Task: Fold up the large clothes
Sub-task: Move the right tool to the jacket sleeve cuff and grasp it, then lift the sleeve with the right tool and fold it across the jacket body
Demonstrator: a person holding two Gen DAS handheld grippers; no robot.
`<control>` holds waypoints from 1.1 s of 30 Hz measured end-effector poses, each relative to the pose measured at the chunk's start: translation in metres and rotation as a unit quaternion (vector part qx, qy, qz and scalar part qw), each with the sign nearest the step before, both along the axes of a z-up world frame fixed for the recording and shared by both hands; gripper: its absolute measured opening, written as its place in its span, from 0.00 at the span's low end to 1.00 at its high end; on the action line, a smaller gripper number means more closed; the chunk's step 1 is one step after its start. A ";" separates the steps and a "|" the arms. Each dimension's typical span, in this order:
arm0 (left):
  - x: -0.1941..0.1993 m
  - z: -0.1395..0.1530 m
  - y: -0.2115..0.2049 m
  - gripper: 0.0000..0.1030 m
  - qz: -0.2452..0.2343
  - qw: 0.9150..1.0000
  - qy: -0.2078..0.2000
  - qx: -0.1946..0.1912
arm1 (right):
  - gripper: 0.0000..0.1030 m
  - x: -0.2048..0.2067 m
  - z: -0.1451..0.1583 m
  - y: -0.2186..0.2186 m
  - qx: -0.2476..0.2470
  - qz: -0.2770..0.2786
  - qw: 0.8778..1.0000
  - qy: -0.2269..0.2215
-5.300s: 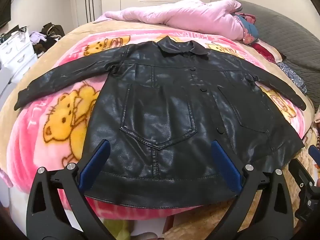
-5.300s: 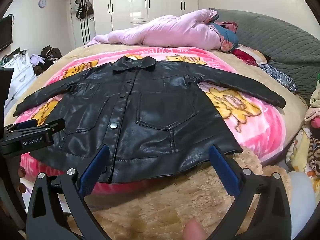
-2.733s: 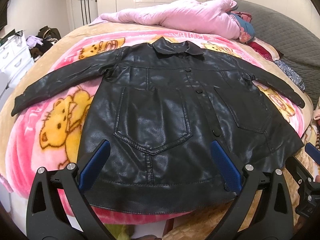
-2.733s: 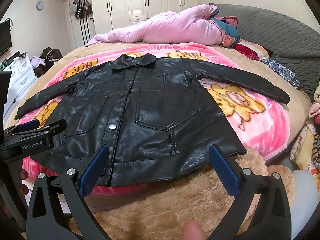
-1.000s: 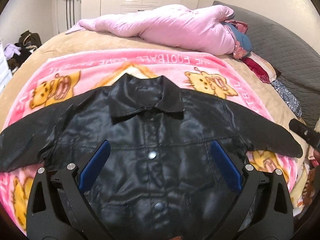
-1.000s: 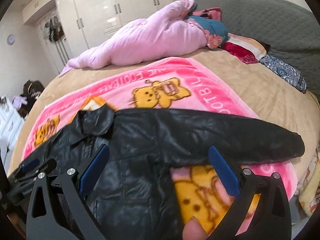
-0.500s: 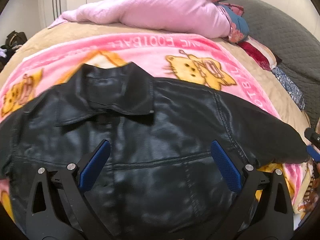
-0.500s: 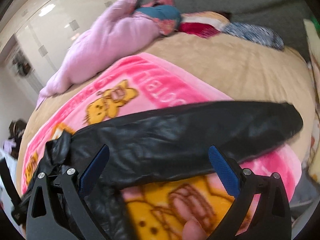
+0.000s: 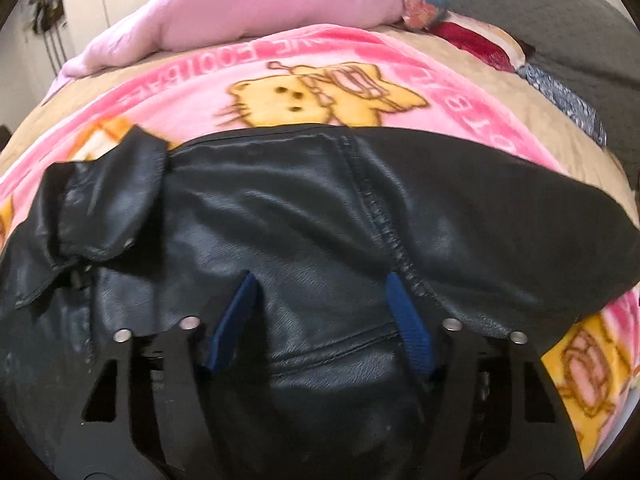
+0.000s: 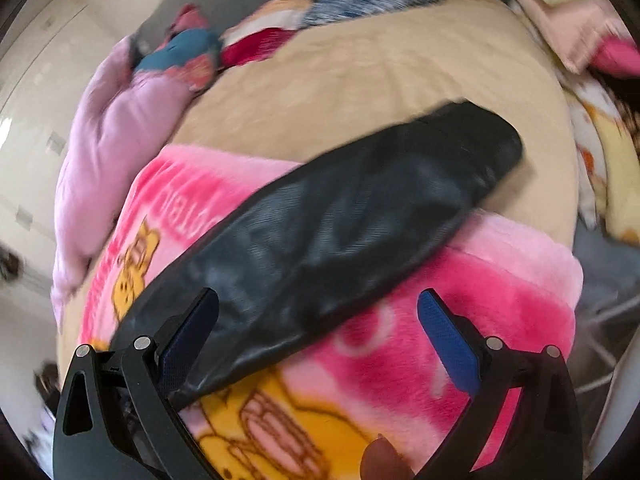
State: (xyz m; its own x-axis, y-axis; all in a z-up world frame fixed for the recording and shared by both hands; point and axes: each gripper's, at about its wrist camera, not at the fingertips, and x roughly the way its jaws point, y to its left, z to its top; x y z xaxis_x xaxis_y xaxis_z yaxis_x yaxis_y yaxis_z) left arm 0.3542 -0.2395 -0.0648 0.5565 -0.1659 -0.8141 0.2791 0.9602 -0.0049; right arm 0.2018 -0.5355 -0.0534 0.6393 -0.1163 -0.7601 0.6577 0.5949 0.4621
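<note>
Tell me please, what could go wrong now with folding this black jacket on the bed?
The left gripper is closing on the shoulder of the black jacket; the stiff, smooth material may slip out or bunch. The right gripper is open over the sleeve, which lies only partly between its fingers, so it might catch the pink blanket too.

Jacket [image 9: 304, 216] flat on blanket [image 9: 200, 92], quilt [image 9: 248, 4] behind, sleeve [image 10: 340, 216] outstretched.
</note>
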 end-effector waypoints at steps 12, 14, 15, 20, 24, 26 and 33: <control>0.067 -0.011 -0.007 0.62 0.025 0.999 -0.002 -0.027 | 0.96 0.008 -0.027 -0.033 0.044 -0.028 0.999 0.002; 0.066 -0.010 -0.010 0.60 0.025 0.999 -0.008 -0.019 | 0.96 0.012 -0.026 -0.040 0.037 -0.028 0.999 -0.012; 0.063 -0.010 -0.011 0.54 0.021 1.000 -0.010 -0.020 | 0.96 0.014 -0.026 -0.042 0.031 -0.027 0.999 -0.022; 0.036 -0.006 -0.011 0.53 -0.022 0.999 0.013 -0.048 | 0.48 0.025 -0.025 -0.052 0.015 -0.041 0.997 -0.068; 0.005 -0.005 -0.018 0.47 -0.054 0.996 0.024 -0.060 | 0.20 0.026 -0.014 -0.046 -0.014 -0.028 0.994 -0.103; -0.009 -0.005 -0.018 0.47 -0.065 0.994 0.036 -0.078 | 0.14 0.023 0.003 -0.036 -0.045 -0.010 0.990 -0.133; -0.022 -0.001 -0.001 0.47 -0.082 0.979 0.078 -0.168 | 0.09 0.006 0.068 0.015 -0.094 0.103 0.953 -0.269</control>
State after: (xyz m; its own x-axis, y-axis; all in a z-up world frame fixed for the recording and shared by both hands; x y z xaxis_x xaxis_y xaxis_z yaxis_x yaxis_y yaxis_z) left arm 0.3318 -0.2401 -0.0662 0.3726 -0.5153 -0.7718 0.3993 0.8398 -0.3679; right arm 0.2083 -0.5204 0.0144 0.9548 -0.0473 -0.2935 0.2151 0.7913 0.5724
